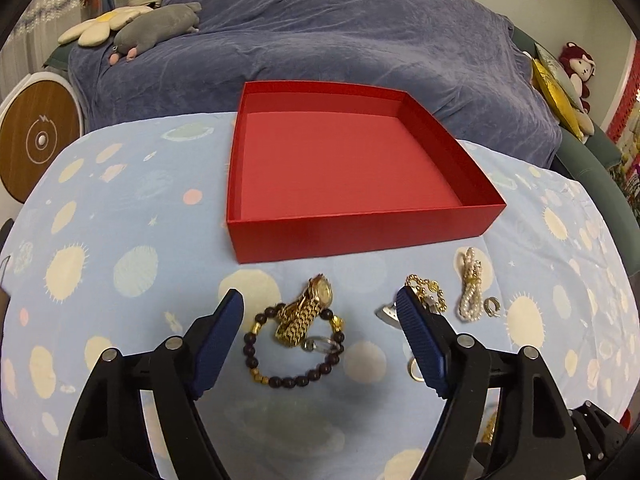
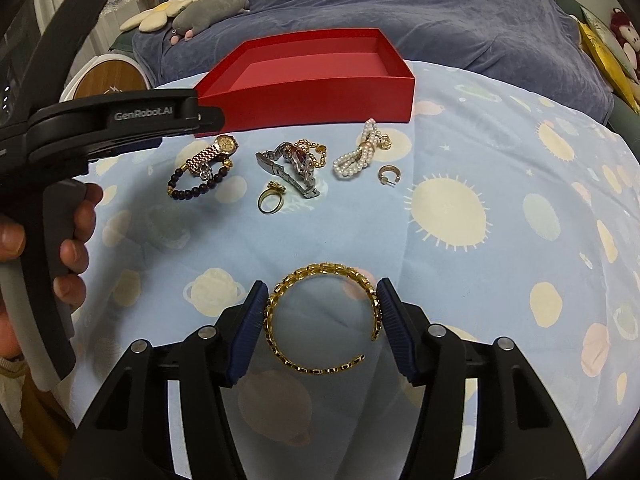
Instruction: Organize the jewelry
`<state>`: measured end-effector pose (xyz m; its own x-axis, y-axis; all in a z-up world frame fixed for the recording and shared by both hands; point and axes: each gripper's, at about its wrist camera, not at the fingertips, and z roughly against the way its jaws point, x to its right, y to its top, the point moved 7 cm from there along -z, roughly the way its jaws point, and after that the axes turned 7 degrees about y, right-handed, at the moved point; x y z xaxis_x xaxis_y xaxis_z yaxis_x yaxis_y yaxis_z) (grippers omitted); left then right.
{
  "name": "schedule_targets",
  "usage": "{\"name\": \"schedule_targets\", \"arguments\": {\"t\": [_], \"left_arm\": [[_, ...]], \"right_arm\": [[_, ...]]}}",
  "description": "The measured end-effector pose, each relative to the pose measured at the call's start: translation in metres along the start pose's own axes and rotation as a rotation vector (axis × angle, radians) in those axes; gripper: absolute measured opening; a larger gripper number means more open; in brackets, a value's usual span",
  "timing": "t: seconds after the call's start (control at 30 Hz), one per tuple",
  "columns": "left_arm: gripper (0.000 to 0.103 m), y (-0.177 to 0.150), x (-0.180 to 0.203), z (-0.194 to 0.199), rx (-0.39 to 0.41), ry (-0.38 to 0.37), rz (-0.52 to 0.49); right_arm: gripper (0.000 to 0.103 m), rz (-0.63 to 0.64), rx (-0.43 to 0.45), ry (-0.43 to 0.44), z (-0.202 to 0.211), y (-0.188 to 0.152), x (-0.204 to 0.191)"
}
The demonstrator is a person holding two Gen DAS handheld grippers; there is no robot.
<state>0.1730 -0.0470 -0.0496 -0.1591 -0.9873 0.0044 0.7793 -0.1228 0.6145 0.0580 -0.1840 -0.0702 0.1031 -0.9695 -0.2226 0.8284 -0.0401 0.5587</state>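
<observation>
An open red box stands at the back of the table. In front of it lie a gold watch over a dark bead bracelet, a silver watch, a gold ring, a pearl bracelet and a hoop earring. My left gripper is open above the gold watch. My right gripper is shut on a gold cuff bangle, its pads touching both sides.
A blue cloth with suns and planets covers the table. A bed with a blue cover and soft toys lies behind. The left gripper's body and the hand holding it fill the left of the right wrist view.
</observation>
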Motion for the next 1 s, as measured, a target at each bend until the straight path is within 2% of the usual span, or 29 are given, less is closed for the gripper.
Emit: {"name": "schedule_targets", "arguments": {"t": [0.2, 0.23, 0.3, 0.37, 0.4, 0.6, 1.0], "left_arm": [[0.046, -0.006, 0.009, -0.031, -0.062, -0.014, -0.017], [0.041, -0.008, 0.009, -0.033, -0.057, 0.001, -0.027], [0.028, -0.01, 0.007, -0.033, -0.049, 0.018, -0.043], [0.011, -0.009, 0.005, -0.032, -0.048, 0.002, -0.031], [0.008, -0.008, 0.005, -0.03, -0.045, -0.011, -0.025], [0.005, -0.012, 0.01, -0.016, -0.017, -0.017, -0.056], [0.004, -0.007, -0.005, 0.049, 0.076, -0.11, -0.001]], "right_arm": [[0.055, -0.022, -0.003, 0.004, -0.003, 0.005, 0.009], [0.055, -0.025, -0.003, 0.004, -0.003, 0.005, 0.01], [0.055, -0.035, -0.005, 0.008, -0.005, 0.007, 0.012], [0.055, -0.041, -0.004, 0.011, -0.005, 0.009, 0.013], [0.055, -0.041, -0.004, 0.011, -0.005, 0.009, 0.013], [0.055, -0.039, -0.001, 0.013, -0.003, 0.007, 0.013], [0.055, -0.027, 0.018, 0.021, 0.001, 0.01, 0.01]]}}
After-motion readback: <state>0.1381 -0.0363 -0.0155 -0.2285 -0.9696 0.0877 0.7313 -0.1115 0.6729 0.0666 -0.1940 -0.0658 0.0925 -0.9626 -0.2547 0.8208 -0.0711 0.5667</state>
